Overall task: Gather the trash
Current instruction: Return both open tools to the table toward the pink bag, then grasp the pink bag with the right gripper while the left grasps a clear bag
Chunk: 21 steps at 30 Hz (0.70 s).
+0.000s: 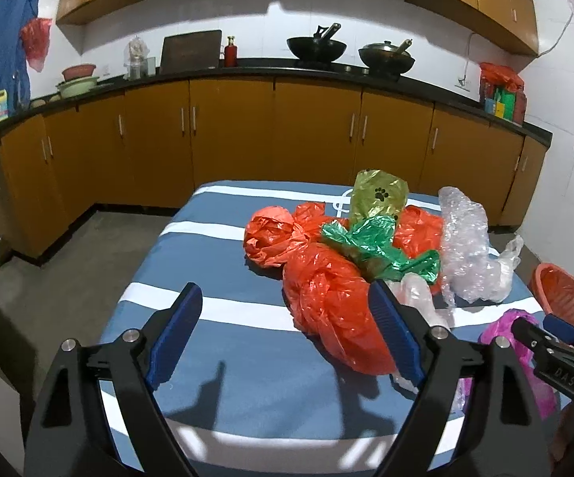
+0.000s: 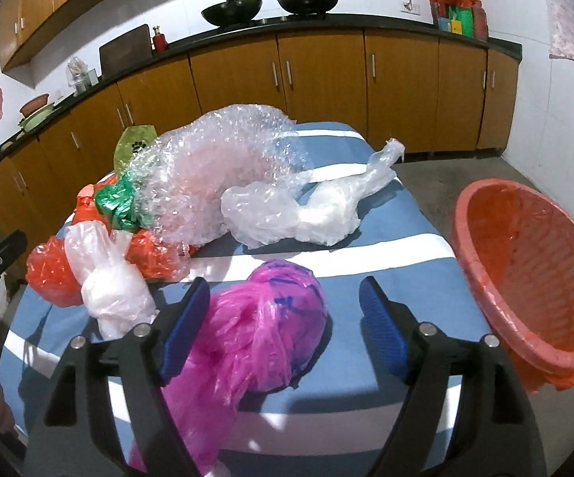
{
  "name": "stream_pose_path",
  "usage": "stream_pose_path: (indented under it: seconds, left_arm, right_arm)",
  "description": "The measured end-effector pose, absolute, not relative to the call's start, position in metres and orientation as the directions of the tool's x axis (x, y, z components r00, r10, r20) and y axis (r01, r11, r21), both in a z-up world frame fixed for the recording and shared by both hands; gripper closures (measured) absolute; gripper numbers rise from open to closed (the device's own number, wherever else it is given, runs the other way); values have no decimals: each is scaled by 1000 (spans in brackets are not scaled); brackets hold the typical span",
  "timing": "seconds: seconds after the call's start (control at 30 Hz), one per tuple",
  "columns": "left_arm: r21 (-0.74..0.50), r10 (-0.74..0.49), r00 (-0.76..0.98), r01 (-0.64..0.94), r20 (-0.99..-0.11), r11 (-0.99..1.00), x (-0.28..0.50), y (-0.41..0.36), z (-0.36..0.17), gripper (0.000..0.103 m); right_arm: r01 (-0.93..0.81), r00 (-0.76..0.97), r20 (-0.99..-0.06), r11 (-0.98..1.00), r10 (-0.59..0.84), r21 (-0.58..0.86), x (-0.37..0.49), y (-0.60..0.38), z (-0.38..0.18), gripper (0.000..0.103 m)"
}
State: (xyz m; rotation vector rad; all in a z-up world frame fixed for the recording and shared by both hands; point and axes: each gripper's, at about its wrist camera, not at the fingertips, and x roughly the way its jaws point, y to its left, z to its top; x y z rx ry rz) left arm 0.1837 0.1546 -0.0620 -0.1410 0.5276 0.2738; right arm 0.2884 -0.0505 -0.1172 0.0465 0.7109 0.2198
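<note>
You hover both hand-held grippers spread wide, left (image 1: pixel 287 334) beside an orange bag (image 1: pixel 334 306), right (image 2: pixel 285 328) astride a pink bag (image 2: pixel 263 330); the table (image 1: pixel 207 246) remains littered, the basket (image 2: pixel 525 270) looks empty.

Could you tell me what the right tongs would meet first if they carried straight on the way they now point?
Most likely the pink plastic bag: it lies between the open right tongs, untouched by either pad, on the striped cloth. Depth is uncertain.
</note>
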Motion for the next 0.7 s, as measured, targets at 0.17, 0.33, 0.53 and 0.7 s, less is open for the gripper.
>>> stream_pose_path:
  seconds: [0.17, 0.33, 0.53, 0.7]
  left_arm:
    - [-98, 166, 834, -254, -526, 962, 183, 155, -68, 18]
    - [-107, 128, 841, -214, -525, 971, 189, 144, -67, 18]
    - [-115, 100, 843, -188, -529, 975, 195, 137, -65, 18]
    - [-103, 80, 842, -158, -533, 982, 200, 124, -62, 26]
  right_arm:
    - [-227, 704, -652, 959, 281, 168, 291, -46, -121, 33]
    - [-268, 690, -652, 948, 313, 171, 290, -37, -120, 52]
    - [-256, 695, -649, 950, 309, 178, 290, -43, -119, 76]
    - [-222, 718, -639, 961, 274, 162, 289, -56, -114, 83]
